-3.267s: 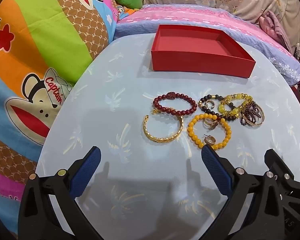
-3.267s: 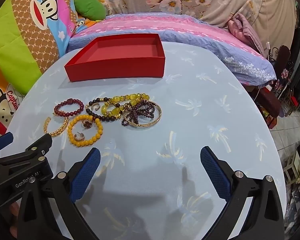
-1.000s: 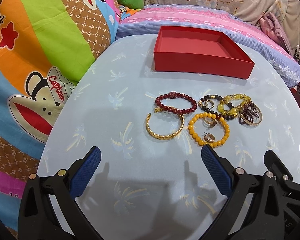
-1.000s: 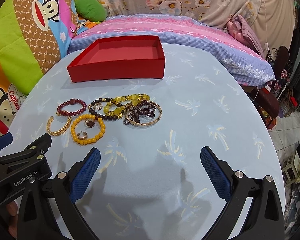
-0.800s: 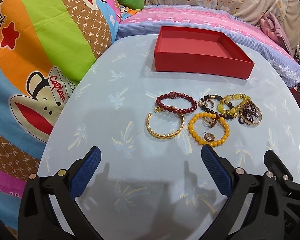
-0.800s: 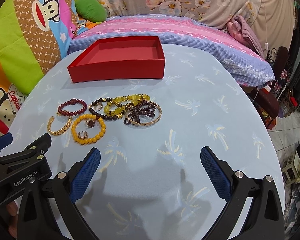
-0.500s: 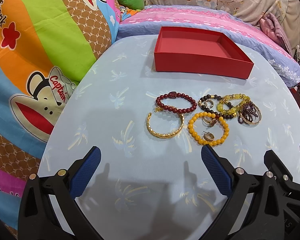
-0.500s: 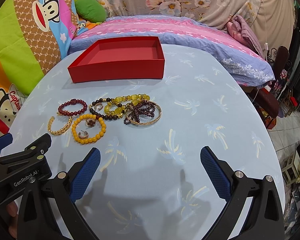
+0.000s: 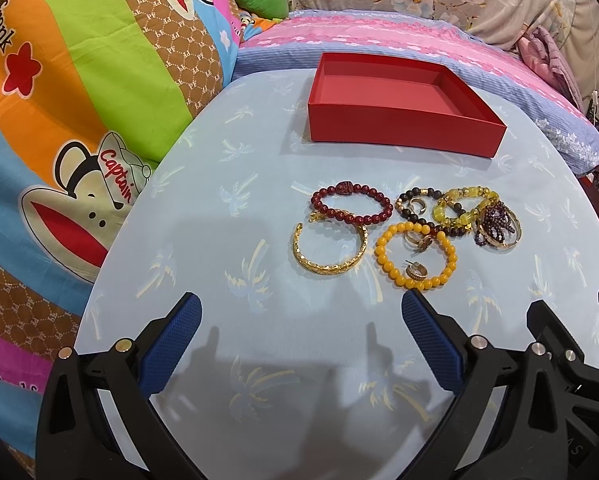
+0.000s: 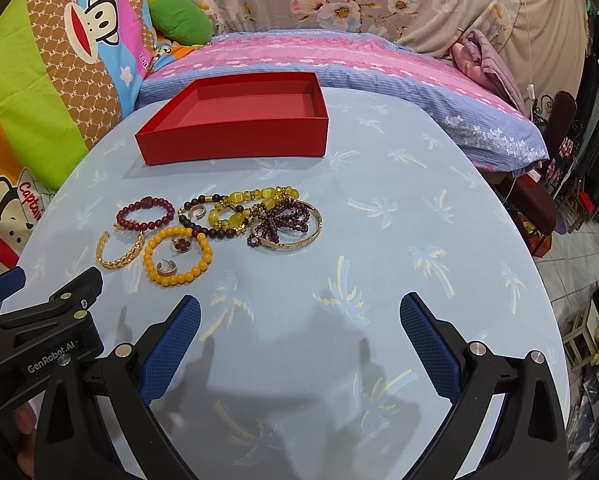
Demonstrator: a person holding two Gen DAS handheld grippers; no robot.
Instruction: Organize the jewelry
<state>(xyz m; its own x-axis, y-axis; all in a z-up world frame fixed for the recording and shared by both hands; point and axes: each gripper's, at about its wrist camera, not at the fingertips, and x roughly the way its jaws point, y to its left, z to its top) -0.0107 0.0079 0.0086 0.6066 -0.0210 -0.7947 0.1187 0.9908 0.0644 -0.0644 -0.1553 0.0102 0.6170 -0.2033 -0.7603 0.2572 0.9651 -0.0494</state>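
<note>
Both tongs are sitting wide open and gripping nothing: left tongs point(image 9: 301, 314) and right tongs point(image 10: 299, 314) are hovering over the near part of the round table with the pale blue palm-print cloth point(image 10: 399, 184). I'm seeing the left tongs' black frame at the lower left of the right wrist view, just beside the right one.

All jewelry is lying loose on the cloth in one cluster, between the tongs and the open red cardboard box point(image 9: 403, 120). The box is standing at the far side of the table, apart from the cluster, nothing visible inside.

Cluster, as I'm reading it in the left wrist view, left to right:
- gold braided open cuff bangle point(image 9: 330, 254), nearest the left tongs
- dark red bead bracelet point(image 9: 351, 205), just behind the cuff, touching or nearly touching it
- orange bead bracelet point(image 9: 416, 255), with a small gold hoop earring point(image 9: 414, 271) and a dark clover-shaped ring point(image 10: 180, 245) lying inside its loop
- black bead bracelet point(image 9: 413, 210), with a small gold ring point(image 9: 416, 205) inside
- yellow chunky bead bracelet point(image 9: 459, 208), overlapping the black one
- purple bead strand point(image 9: 495, 222), piled on a thin gold bangle point(image 10: 295, 242) at the right end

Around the table: a cartoon monkey print blanket point(image 9: 79, 120) on the left, a pink and blue striped bed point(image 10: 339, 60) behind.
</note>
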